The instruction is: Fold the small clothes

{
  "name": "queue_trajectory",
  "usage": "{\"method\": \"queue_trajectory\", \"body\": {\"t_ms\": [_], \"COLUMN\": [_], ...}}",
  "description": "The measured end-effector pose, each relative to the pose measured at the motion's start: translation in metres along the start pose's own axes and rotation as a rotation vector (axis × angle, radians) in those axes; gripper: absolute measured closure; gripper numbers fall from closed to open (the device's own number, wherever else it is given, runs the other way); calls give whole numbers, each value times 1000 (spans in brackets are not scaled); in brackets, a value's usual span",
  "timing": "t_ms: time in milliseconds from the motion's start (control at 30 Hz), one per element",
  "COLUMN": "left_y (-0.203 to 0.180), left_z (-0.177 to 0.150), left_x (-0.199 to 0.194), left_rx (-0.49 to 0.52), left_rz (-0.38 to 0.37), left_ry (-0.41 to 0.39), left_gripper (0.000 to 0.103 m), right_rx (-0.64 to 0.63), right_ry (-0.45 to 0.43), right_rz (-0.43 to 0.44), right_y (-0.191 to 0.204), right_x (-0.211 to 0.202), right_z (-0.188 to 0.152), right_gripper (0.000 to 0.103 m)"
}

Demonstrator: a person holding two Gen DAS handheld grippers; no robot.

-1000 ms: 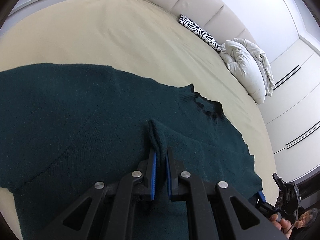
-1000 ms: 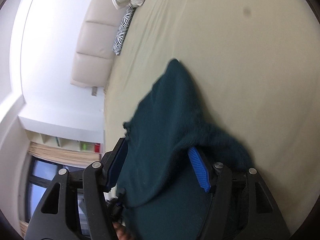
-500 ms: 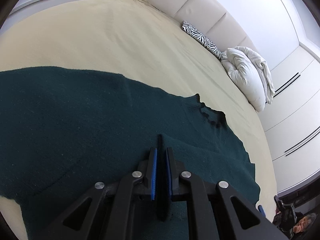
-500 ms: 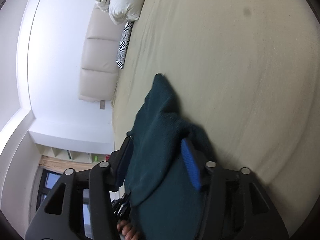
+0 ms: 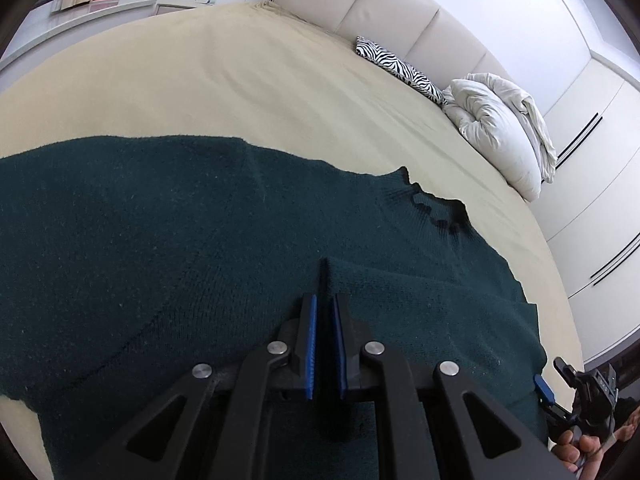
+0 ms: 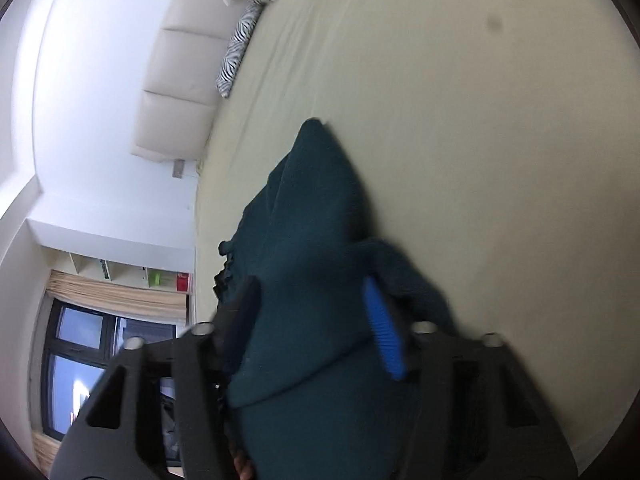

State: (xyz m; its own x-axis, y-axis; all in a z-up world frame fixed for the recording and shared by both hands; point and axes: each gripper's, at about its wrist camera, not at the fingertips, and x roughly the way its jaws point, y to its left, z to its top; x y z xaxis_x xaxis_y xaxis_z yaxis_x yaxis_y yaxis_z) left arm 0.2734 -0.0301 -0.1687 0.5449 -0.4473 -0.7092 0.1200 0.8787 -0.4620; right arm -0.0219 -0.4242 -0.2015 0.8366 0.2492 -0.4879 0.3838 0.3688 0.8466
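The blue-padded fingers of the left gripper stand almost together, a thin ridge of the dark green knitted sweater running into the narrow gap. The right gripper holds its jaws wide, sweater cloth bunched between them. The sweater lies spread on the beige bedsheet, its ribbed collar on the far side. Beyond: a zebra-striped pillow and white duvet bundle.
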Motion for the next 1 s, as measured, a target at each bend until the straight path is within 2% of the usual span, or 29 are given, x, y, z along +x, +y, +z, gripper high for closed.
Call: {"method": "queue_trajectory", "body": {"t_ms": [100,167,233,300,367,467,533,600,700,733,833,867,933,967,1000], "left_y": [6,7,7,7,7,8,6,8,10,11,14,14,14,15,17], "left_z": [-2,-3,-4,-5,-7,-8,-9,-9,-10,-10,-8,-7,-6,-5,-5], "left_x": [2,2,2,2,2,2,2,2,0,0,-4,-9,-24,-42,-58], "left_rx": [-7,-7,-1,4,6,11,16,13,-3,-11,-35,-41,-62,-85,-94], "left_rz": [-22,-28,-28,-29,-31,-31,-26,-32,-49,-54,-76,-77,-72,-71,-82], "left_ry": [-9,-15,-20,-27,-32,-38,-43,-46,-50,-48,-37,-29,-28,-48,-75], "left_gripper": [92,92,92,92,91,91,91,91,91,91,90,86,72,55,43], "right_rx": [-7,-77,-135,-165,-171,-83,-116,-155,-155,-146,-149,-145,-112,-148,-219], "right_ry": [-23,-71,-83,-48,-22,27,-44,-45,-50,-56,-82,-70,14,37,24], "right_rz": [-42,-70,-46,17,32,-89,4,36,-19,-27,4,11,-6,-46,-68], "right_y": [9,30,55,77,80,42,27,27,34,38,59,63,54,50,55], "right_x": [-20,-31,-27,-10,5,39,28,12,-14,-20,-23,-17,5,11,8], "right_z": [0,6,17,29,41,46,38,30,26,27,35,36,33,30,28], "right_gripper": [61,52,44,44,41,41,51,51,49,45,34,31,12,13,14]}}
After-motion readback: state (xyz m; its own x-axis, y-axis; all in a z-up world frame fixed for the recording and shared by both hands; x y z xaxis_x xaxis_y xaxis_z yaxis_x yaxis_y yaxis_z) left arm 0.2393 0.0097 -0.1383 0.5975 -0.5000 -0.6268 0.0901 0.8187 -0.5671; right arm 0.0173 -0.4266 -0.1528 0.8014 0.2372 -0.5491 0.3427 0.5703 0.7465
